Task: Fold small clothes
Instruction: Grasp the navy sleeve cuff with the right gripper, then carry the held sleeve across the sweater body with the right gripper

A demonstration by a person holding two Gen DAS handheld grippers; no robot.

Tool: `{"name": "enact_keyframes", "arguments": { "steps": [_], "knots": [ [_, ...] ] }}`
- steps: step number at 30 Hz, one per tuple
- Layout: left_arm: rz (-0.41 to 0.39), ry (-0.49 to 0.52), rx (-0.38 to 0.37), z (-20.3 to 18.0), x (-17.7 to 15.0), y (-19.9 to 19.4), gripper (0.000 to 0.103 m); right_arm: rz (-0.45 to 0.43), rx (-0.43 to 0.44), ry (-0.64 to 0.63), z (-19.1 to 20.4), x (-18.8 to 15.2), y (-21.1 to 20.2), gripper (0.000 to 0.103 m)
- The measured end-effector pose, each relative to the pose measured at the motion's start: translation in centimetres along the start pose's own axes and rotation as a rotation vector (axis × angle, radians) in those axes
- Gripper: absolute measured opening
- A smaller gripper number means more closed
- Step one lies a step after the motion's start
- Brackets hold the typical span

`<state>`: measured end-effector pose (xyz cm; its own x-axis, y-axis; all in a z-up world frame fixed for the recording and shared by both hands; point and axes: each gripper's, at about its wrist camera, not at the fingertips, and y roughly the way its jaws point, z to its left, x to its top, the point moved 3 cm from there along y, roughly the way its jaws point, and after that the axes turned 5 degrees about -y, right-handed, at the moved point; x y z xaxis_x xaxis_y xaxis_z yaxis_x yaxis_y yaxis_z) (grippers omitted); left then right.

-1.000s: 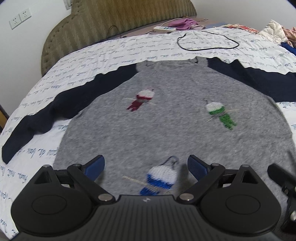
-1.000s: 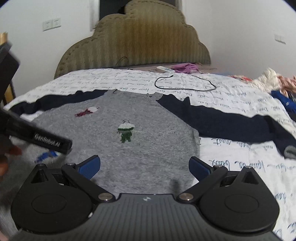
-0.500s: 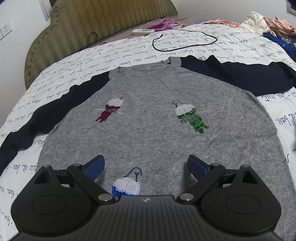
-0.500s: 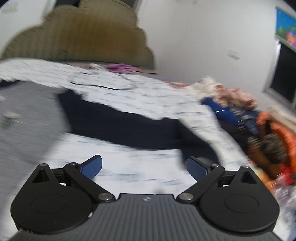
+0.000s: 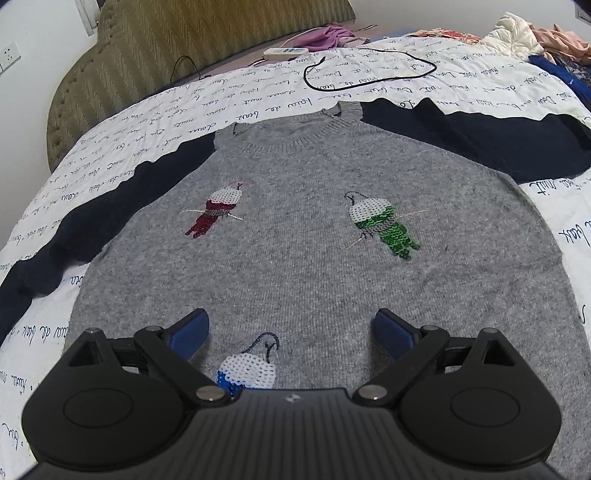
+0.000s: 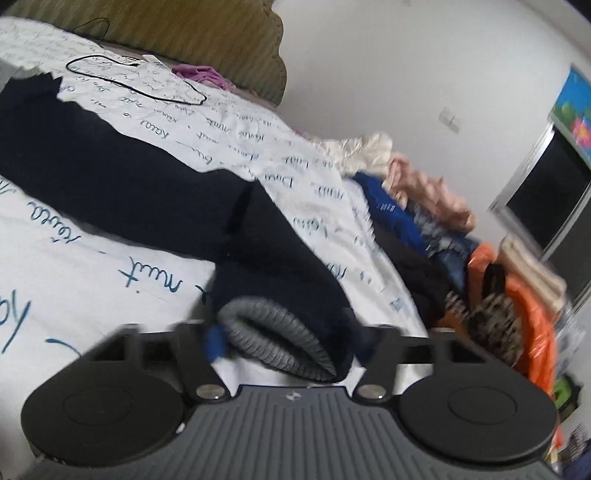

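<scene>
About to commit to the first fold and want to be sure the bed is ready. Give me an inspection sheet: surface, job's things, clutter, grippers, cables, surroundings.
Surface: bedspread, white with blue script, slightly rumpled.
Job's things: grey sweater lies flat, front up, navy sleeves spread out; sleeve cuff sits at the right gripper.
Clutter: clothes pile along the bed's far side; purple garment by the headboard.
Grippers: left gripper open above the sweater's lower front, nothing between the jaws; right gripper closing with the cuff between its jaws.
Cables: black cable looped on the bedspread beyond the collar; power strip near it.
Surroundings: padded headboard, white wall, dark window.
</scene>
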<state>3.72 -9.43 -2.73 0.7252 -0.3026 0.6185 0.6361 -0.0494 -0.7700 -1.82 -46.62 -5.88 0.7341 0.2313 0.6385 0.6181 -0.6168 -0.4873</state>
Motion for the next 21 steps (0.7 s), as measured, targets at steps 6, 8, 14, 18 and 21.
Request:
{"name": "enact_keyframes", "arguments": {
  "steps": [6,8,14,18,21],
  "knots": [
    [-0.014,0.005,0.008,0.6,0.4,-0.1,0.097,0.010,0.125,0.288,-3.4,0.4,-1.0,0.010],
    [-0.023,-0.008,0.013,1.3,0.7,-0.2,0.097,-0.006,0.278,0.543,-6.0,0.6,-1.5,0.010],
    [-0.038,-0.060,0.027,4.2,1.4,-0.3,0.097,-0.117,0.781,1.270,-10.6,0.6,-1.8,0.011],
    [-0.039,-0.105,0.047,6.7,1.7,0.0,0.097,-0.167,0.917,1.293,-8.7,4.2,-3.5,0.011],
    [-0.038,-0.142,0.062,8.6,1.9,0.2,0.097,-0.182,0.982,1.240,-6.2,7.6,-4.5,0.011]
  ]
}}
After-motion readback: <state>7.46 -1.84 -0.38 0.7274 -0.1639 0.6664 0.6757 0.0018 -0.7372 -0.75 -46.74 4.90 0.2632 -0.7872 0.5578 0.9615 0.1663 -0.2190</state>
